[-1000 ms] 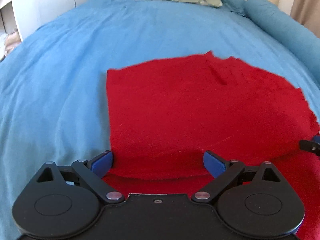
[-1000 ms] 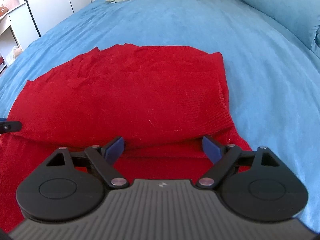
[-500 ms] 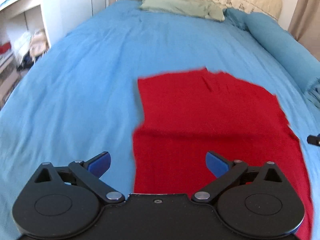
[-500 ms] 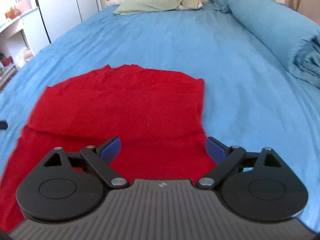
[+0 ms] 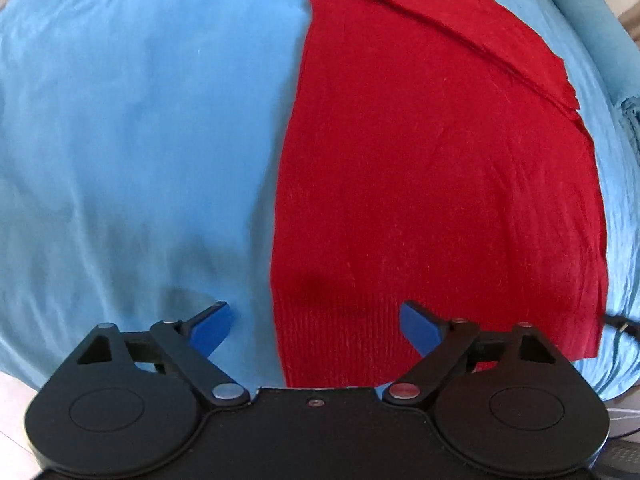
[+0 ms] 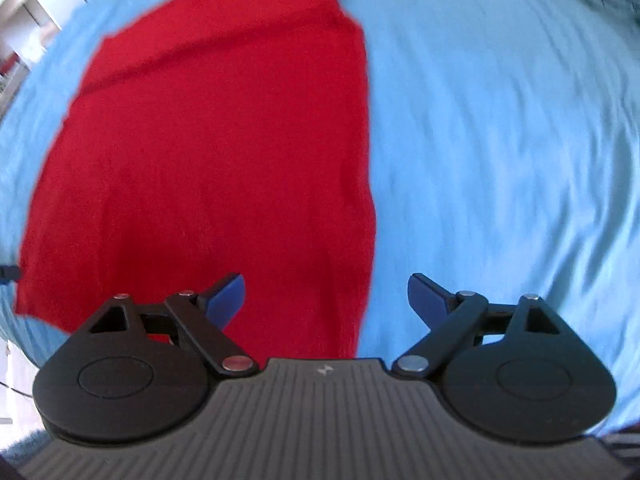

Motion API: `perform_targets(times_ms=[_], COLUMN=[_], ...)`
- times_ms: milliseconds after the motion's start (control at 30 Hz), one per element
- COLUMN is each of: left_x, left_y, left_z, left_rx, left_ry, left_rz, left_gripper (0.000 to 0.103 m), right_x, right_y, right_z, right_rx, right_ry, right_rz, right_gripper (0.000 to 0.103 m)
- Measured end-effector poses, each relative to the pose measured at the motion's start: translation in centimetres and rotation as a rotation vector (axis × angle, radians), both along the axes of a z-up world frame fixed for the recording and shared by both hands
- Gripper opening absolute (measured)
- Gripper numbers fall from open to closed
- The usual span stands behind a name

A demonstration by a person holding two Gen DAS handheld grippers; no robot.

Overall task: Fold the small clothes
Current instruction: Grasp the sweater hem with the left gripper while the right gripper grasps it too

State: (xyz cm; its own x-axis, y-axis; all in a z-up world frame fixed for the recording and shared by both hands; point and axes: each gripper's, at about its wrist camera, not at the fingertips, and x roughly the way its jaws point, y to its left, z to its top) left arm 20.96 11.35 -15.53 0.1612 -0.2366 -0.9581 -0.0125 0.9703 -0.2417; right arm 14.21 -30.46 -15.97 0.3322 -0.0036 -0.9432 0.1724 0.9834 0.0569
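A red knitted garment (image 5: pixel 440 168) lies flat on the blue bedsheet (image 5: pixel 132 128), with a folded-over layer across its far end. My left gripper (image 5: pixel 316 326) is open and empty above the garment's near left corner, at the ribbed hem. My right gripper (image 6: pixel 326 300) is open and empty above the garment's (image 6: pixel 208 152) near right corner; the garment's right edge runs between its fingers. The right wrist view is blurred by motion. The tip of the other gripper shows at each view's edge (image 5: pixel 620 322).
The blue bedsheet (image 6: pixel 500 140) spreads to both sides of the garment. A rolled blue blanket (image 5: pixel 580 8) lies at the far right. White furniture (image 6: pixel 28 12) stands beyond the bed on the left. The bed's near edge is just below both grippers.
Both grippers have drawn back from the folded far part to the garment's near hem and now look down on it more steeply. Both stayed open.
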Motion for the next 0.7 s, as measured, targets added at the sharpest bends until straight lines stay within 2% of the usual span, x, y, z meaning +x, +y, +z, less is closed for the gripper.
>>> perform_targets(times_ms=[133, 367, 433, 533, 600, 633, 700], left_x=[0.1, -0.5, -0.6, -0.6, -0.8, -1.1, -1.0], left_y=[-0.4, -3.0, -3.2, -3.2, -3.1, -3.1, -3.0], left_z=[-0.3, -1.0, -0.9, -0.7, -0.6, -0.5, -0.3], left_rx=[0.009, 0.056, 0.054, 0.053, 0.057, 0.055, 0.050], left_ry=[0.002, 0.000, -0.001, 0.001, 0.002, 0.003, 0.009], left_rz=[-0.012, -0.134, -0.132, -0.128, -0.128, -0.127, -0.122], left_gripper=[0.092, 0.090, 0.085, 0.071, 0.057, 0.054, 0.036], right_x=[-1.6, -1.7, -1.8, -1.7, -1.5, -1.5, -1.4], right_y=[0.8, 1.3, 1.3, 1.0, 0.6, 0.5, 0.0], right_z=[-1.8, -2.6, -2.7, -2.8, -2.7, -2.6, -2.3], right_rx=[0.004, 0.018, 0.024, 0.036, 0.045, 0.048, 0.055], right_ry=[0.067, 0.111, 0.111, 0.110, 0.108, 0.108, 0.106], right_rz=[0.007, 0.029, 0.025, 0.009, 0.002, 0.001, -0.004], right_gripper=[0.095, 0.095, 0.095, 0.094, 0.093, 0.090, 0.087])
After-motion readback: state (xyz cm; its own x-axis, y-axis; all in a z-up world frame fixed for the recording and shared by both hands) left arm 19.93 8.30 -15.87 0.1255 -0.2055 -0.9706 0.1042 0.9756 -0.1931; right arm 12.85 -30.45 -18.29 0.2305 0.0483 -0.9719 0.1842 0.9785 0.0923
